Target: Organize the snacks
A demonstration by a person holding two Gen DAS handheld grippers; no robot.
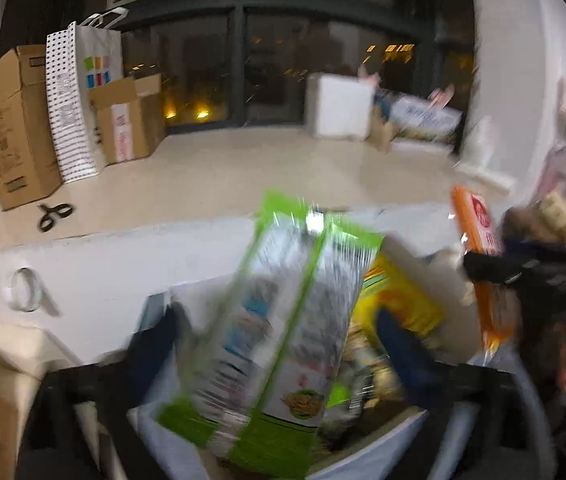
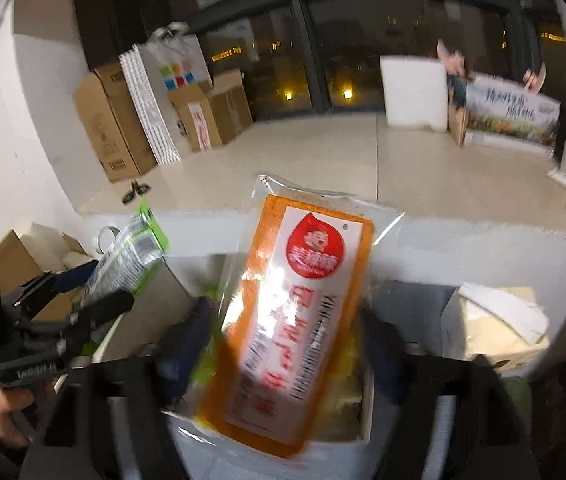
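Two packets sit between my jaws: green packet point(image 1: 267, 328) in the left gripper point(image 1: 279, 344), orange packet point(image 2: 291, 320) in the right gripper point(image 2: 283, 344), both above the white box point(image 2: 347, 456); grip unclear through blur.

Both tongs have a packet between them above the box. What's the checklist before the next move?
1. Left tongs gripping green packet: not ok, pads look clear of it.
2. Right tongs gripping orange packet: not ok, same.
3. White box under both packets: ok.
4. Free room inside the box: cannot tell, blurred.
5. Tongs clear of each other: ok.
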